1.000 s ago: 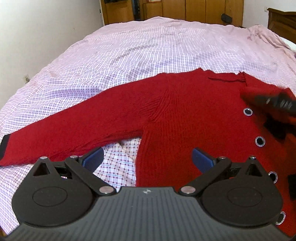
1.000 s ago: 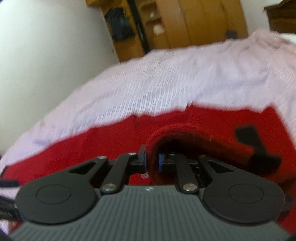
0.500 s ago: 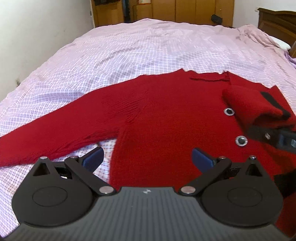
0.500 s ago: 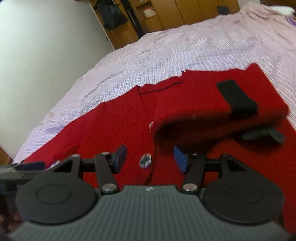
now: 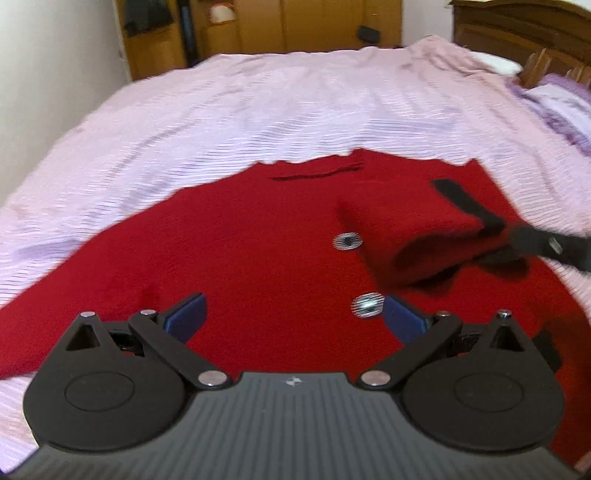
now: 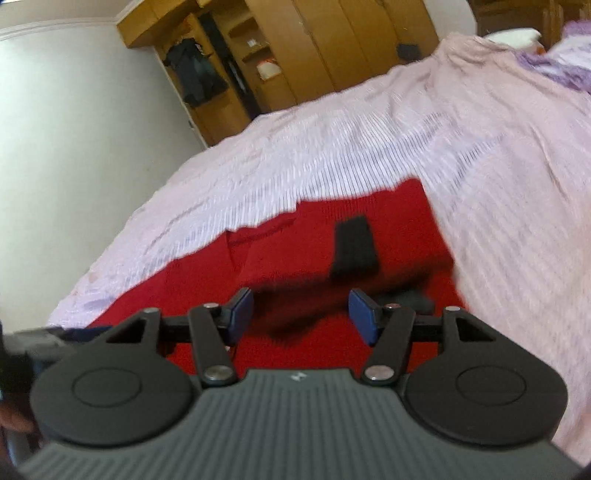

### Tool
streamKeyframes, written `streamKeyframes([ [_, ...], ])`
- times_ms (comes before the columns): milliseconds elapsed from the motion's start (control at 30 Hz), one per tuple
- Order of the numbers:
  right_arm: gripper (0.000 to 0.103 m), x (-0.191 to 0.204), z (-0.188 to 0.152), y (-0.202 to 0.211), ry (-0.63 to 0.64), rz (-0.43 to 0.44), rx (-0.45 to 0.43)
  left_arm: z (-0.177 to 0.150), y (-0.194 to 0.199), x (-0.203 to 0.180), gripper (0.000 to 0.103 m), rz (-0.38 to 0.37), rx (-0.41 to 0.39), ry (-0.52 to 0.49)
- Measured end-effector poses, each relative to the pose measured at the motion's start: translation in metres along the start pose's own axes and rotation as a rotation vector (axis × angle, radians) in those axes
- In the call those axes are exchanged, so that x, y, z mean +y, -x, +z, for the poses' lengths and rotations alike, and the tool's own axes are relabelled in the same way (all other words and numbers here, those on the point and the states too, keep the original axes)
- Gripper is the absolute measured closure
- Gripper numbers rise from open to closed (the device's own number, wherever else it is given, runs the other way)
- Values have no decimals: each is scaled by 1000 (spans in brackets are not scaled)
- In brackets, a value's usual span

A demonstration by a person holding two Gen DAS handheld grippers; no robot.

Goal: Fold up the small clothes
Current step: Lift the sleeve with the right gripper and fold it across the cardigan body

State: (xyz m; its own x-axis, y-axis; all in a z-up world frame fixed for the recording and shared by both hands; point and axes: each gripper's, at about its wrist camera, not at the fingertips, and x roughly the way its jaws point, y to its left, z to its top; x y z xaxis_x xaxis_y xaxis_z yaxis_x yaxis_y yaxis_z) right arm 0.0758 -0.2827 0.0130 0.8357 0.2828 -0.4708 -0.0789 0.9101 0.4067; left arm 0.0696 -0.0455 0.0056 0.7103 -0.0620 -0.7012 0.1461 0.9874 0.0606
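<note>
Cardigan (image 5: 258, 251) in red knit, spread flat on pink checked bedspread (image 5: 277, 110), near edge of bed.

Nearest, left gripper (image 5: 293, 317) with blue pads spread wide, nothing between them, hovering over lower front of the garment beside two round silver buttons (image 5: 366, 305). Right gripper (image 6: 301, 314) also over the red knit, jaws opening, no cloth pinched between the blue pads. Just beyond it, right sleeve (image 6: 332, 258) folded across the chest, black cuff (image 6: 354, 247) lying on top, fold raised a little from the body. Further, neckline at far edge of the knit, then wrinkled bedspread. Farthest, wooden wardrobe (image 5: 295, 29) along back wall, dark wooden headboard (image 5: 517, 26) at right, white wall (image 6: 55, 129) at left. Much motion blur in both views.
</note>
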Motion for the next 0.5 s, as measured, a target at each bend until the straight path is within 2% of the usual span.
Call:
streamKeyframes([
  [67, 42, -5, 17, -11, 21, 2, -1, 4, -7, -9, 3, -26, 17, 16],
  [133, 42, -10, 28, -23, 39, -24, -3, 8, -14, -20, 3, -19, 30, 15],
  [267, 42, -32, 24, -33, 51, -106, -42, 17, -24, -36, 3, -1, 35, -27],
  [500, 42, -66, 20, -37, -9, -118, -29, 37, -26, -63, 3, -14, -45, -155],
])
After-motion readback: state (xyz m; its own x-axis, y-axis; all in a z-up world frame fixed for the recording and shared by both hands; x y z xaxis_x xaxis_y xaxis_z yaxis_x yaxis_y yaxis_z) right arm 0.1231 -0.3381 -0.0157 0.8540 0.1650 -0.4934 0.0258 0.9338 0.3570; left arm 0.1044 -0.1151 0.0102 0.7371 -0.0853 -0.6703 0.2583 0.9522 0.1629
